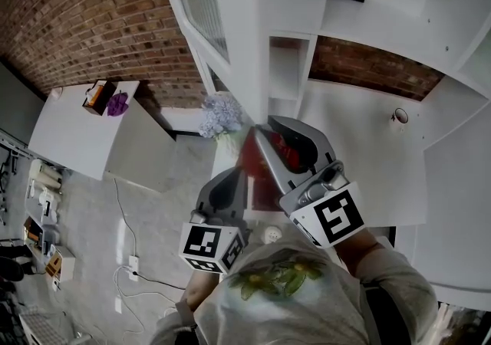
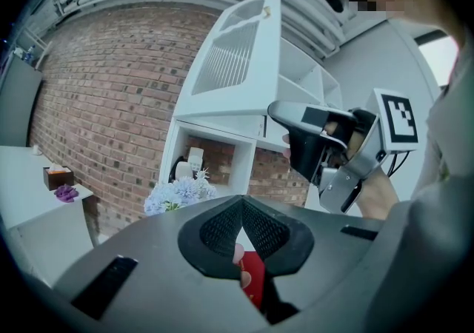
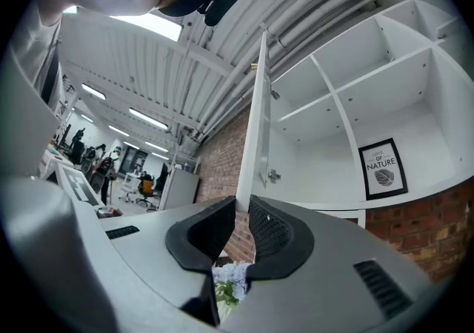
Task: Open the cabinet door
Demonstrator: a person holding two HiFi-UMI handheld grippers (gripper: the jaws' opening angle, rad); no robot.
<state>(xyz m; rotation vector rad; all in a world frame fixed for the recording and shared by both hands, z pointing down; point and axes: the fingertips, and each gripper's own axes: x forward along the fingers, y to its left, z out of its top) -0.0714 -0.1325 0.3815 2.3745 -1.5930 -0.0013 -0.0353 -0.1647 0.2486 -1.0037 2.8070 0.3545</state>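
Right gripper (image 3: pixel 243 212): my fingers clamped on cabinet door (image 3: pixel 252 117) lower edge; door edge-on, long axis running up and far, shelves (image 3: pixel 348 124) to right. Left gripper (image 2: pixel 241 206): fingers together, empty, near left.

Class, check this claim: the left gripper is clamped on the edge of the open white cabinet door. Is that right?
No. It is the right gripper that is clamped on the edge of the open white cabinet door, as the right gripper view shows; the left gripper is shut on nothing.
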